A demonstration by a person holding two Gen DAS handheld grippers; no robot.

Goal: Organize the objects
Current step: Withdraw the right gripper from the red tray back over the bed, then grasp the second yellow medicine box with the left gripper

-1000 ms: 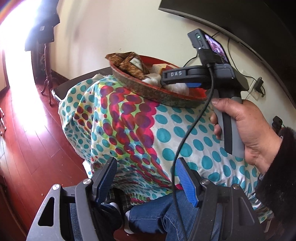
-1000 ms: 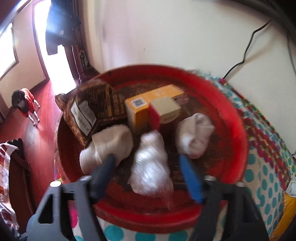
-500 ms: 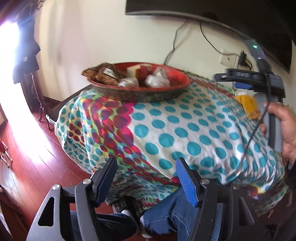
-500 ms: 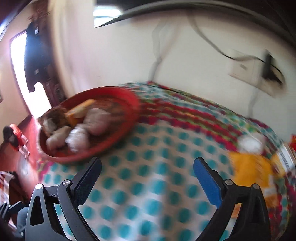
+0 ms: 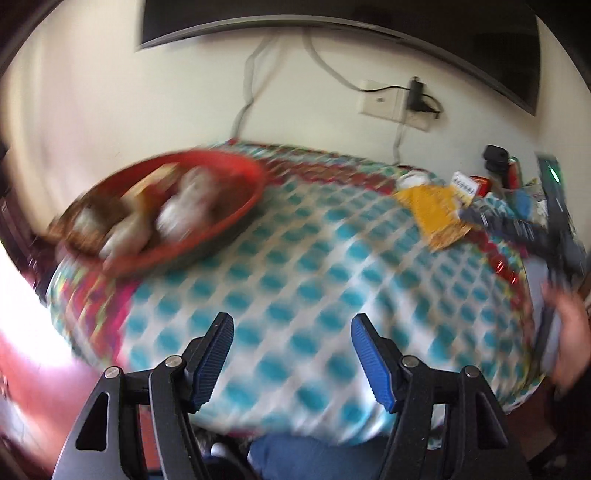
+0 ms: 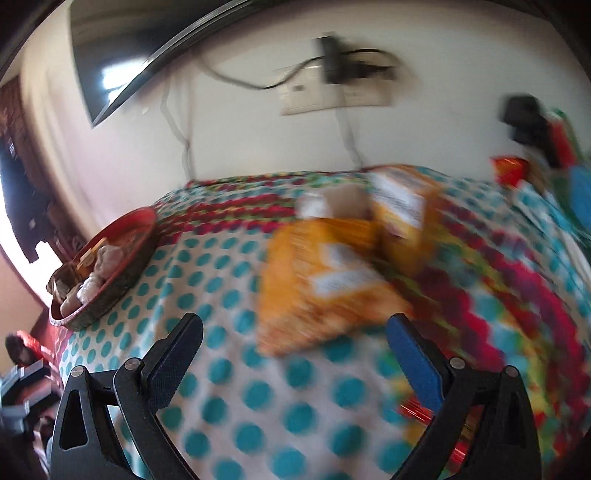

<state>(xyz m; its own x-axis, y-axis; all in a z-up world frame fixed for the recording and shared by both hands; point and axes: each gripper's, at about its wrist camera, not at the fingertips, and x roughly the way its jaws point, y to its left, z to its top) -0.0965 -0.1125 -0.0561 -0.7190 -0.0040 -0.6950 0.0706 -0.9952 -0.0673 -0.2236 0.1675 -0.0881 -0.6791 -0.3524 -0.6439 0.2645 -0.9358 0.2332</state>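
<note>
A red basket (image 5: 177,206) with white bundles and small boxes sits at the table's far left; it also shows in the right wrist view (image 6: 110,269). An orange snack bag (image 6: 325,273) lies on the dotted cloth, with an orange box (image 6: 402,206) and a white item (image 6: 325,203) behind it. The bag also shows in the left wrist view (image 5: 436,214). My right gripper (image 6: 295,354) is open and empty, just in front of the bag. My left gripper (image 5: 291,350) is open and empty over the near cloth. Both views are blurred.
The table wears a teal-dotted cloth (image 5: 314,258) and stands against a white wall with a socket (image 5: 384,103) and cables. Small packets and a black device (image 5: 495,158) crowd the far right corner. A dark screen (image 5: 332,18) hangs above.
My right gripper left the red basket and swung right across the table to the orange bag. My left gripper rose and turned right, so the table top now fills its view.
</note>
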